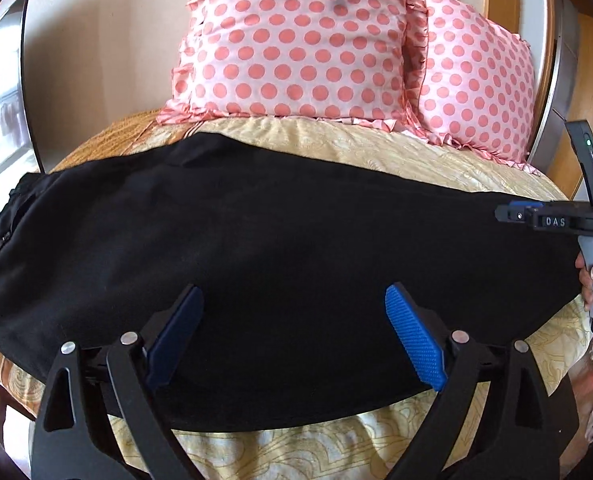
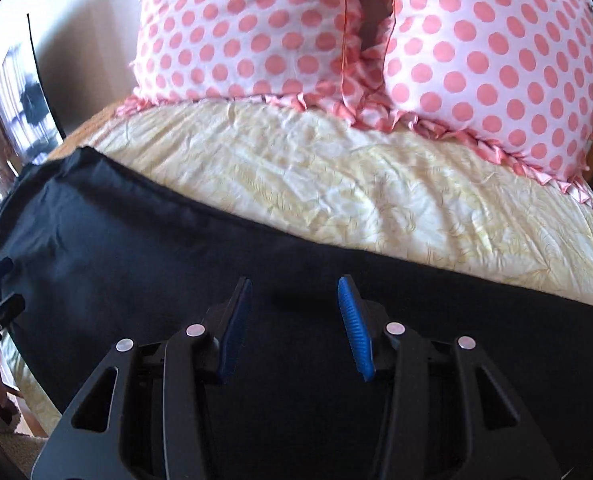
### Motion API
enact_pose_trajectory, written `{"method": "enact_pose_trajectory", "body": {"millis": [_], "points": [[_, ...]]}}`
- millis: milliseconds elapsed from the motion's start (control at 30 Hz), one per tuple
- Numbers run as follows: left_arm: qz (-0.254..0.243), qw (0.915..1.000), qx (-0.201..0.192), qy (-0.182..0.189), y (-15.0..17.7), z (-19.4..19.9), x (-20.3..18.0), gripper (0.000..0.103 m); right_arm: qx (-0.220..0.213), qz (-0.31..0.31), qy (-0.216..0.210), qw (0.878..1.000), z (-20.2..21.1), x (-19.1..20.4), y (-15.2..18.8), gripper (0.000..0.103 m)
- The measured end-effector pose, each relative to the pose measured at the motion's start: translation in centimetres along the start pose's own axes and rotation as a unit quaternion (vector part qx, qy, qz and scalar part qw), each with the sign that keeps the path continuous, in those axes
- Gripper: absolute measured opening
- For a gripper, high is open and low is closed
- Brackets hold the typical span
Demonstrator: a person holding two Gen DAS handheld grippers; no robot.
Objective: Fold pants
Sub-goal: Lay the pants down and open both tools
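Black pants (image 1: 280, 236), one pair, lie flat lengthwise across one bed (image 1: 436, 160), on its yellow cover. Two grippers hover over the cloth. Left gripper (image 1: 294, 334): jaws spread wide, nothing between them. Right gripper (image 2: 296, 328): jaws partly apart, nothing gripped. Two pink polka-dot pillows (image 1: 292, 44) stand behind the pants, touching each other, clear of the cloth.

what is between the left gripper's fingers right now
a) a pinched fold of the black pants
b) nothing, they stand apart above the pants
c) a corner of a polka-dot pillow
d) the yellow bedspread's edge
b: the left gripper has its blue pads spread wide, with the flat black pants lying below them, ungripped.
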State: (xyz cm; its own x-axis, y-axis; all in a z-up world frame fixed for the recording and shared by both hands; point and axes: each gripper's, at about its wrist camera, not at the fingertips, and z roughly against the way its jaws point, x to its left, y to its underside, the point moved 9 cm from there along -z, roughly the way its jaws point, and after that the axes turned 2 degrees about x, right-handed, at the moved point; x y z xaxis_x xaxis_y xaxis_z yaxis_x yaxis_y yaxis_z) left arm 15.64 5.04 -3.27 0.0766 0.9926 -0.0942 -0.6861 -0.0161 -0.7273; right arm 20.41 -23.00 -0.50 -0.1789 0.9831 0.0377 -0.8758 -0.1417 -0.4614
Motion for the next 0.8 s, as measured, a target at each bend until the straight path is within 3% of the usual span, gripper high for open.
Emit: {"method": "enact_pose_trajectory", "body": {"millis": [67,233,367,467,533,633,733,800], "points": [[0.010,0.9999,0.001,0.009,0.5,-0.2,0.6,0.092,-0.015,-0.022,-0.015,1.000,0.6,-0.5,1.2,0.046],[-0.016,0.9998,-0.009,-0.009,1.1,0.0,0.5,0.097,-0.032,-0.045,0.001,0.999,3.3,-1.9,4.4,0.046],[-0.023,0.9996,-0.012,-0.012,1.3,0.0,0.3,0.101,-0.094,-0.153,0.037,0.983,8.5,-8.3,6.7,0.046],[-0.020,0.9996,-0.016,-0.010,1.3,0.2,0.4,0.101,-0.114,-0.269,0.095,0.952,12.1,-16.2,9.9,0.046],[-0.018,0.9997,-0.018,-0.006,1.2,0.2,0.4,0.101,-0.110,-0.353,0.115,0.922,13.6,-21.1,13.0,0.046],[-0.016,0.9997,-0.019,-0.005,1.1,0.2,0.3,0.101,-0.125,-0.456,0.103,0.875,14.9,-26.3,16.8,0.047],[-0.018,0.9997,-0.018,-0.004,1.1,0.2,0.3,0.101,-0.132,-0.514,0.067,0.845,14.6,-28.8,18.5,0.047],[-0.019,0.9996,-0.018,-0.005,1.1,0.2,0.2,0.101,-0.131,-0.531,0.052,0.836,14.0,-29.3,19.0,0.046]]}}
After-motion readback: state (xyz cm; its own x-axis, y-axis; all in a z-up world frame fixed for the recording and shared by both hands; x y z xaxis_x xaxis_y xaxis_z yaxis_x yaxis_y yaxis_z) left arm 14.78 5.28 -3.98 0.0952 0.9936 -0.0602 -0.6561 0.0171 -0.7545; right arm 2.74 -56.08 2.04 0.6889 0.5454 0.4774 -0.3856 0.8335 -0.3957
